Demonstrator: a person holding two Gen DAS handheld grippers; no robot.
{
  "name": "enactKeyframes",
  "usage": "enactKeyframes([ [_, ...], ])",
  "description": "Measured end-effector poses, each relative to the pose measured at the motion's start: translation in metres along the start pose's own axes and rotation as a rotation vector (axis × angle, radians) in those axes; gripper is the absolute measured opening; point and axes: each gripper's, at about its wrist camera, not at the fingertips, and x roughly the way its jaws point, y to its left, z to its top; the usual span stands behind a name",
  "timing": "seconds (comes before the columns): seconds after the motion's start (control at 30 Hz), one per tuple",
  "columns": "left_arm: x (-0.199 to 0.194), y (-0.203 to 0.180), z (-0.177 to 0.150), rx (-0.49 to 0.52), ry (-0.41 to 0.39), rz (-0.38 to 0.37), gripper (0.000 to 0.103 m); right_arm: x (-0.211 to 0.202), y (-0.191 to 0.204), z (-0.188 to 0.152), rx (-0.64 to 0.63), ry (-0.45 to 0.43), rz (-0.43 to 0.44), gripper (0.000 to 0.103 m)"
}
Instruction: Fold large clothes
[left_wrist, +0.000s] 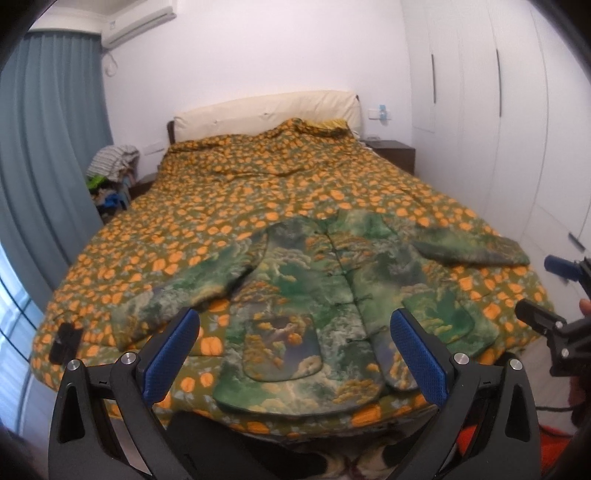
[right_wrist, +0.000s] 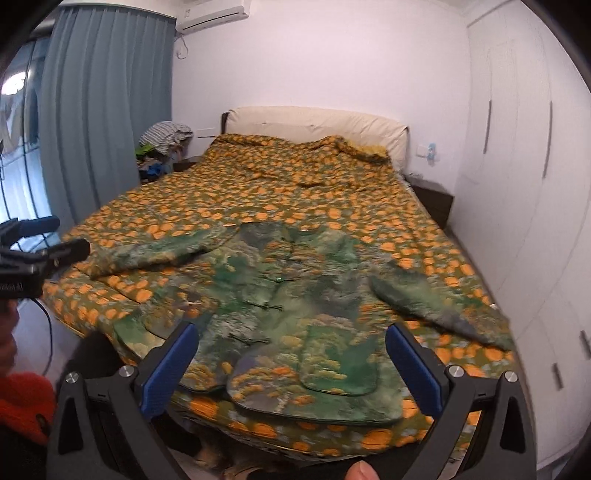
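Observation:
A green patterned jacket (left_wrist: 314, 295) lies flat, front up and buttoned, on the near end of the bed, sleeves spread to both sides; it also shows in the right wrist view (right_wrist: 295, 314). My left gripper (left_wrist: 293, 325) is open and empty, held above the jacket's hem. My right gripper (right_wrist: 291, 345) is open and empty, also above the hem. The right gripper shows at the right edge of the left wrist view (left_wrist: 543, 291). The left gripper shows at the left edge of the right wrist view (right_wrist: 70, 236).
The bed has an orange-and-green quilt (left_wrist: 258, 177) and a cream headboard (left_wrist: 266, 110). A pile of clothes (left_wrist: 110, 166) sits at the far left by the blue curtain (left_wrist: 48, 147). A dark nightstand (left_wrist: 391, 151) and white wardrobe (left_wrist: 498, 129) stand at the right.

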Motion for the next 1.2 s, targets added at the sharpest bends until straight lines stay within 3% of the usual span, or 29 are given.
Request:
enactKeyframes([
  [0.2,0.017,-0.001,-0.001,-0.013,0.049,-0.009,0.103,0.018,0.006,0.003,-0.06,0.031,0.001,0.103],
  [0.33,0.021,-0.005,0.005,0.031,0.033,-0.017,0.103,0.016,-0.005,0.0,-0.028,0.029,-0.007,0.103],
  [0.57,0.027,-0.01,0.019,0.049,0.008,-0.034,0.103,0.007,-0.028,-0.002,-0.006,-0.007,-0.119,0.103],
  [0.7,0.032,-0.013,0.009,0.036,0.027,-0.052,0.103,0.009,-0.028,-0.002,0.017,-0.019,-0.096,0.103],
  [0.9,0.044,-0.01,-0.01,0.012,0.115,-0.053,0.103,0.028,-0.016,-0.01,0.018,0.054,-0.048,0.103],
  [1.2,0.048,-0.006,-0.001,0.033,0.081,-0.041,0.103,0.032,0.0,-0.012,-0.018,0.058,-0.02,0.103],
])
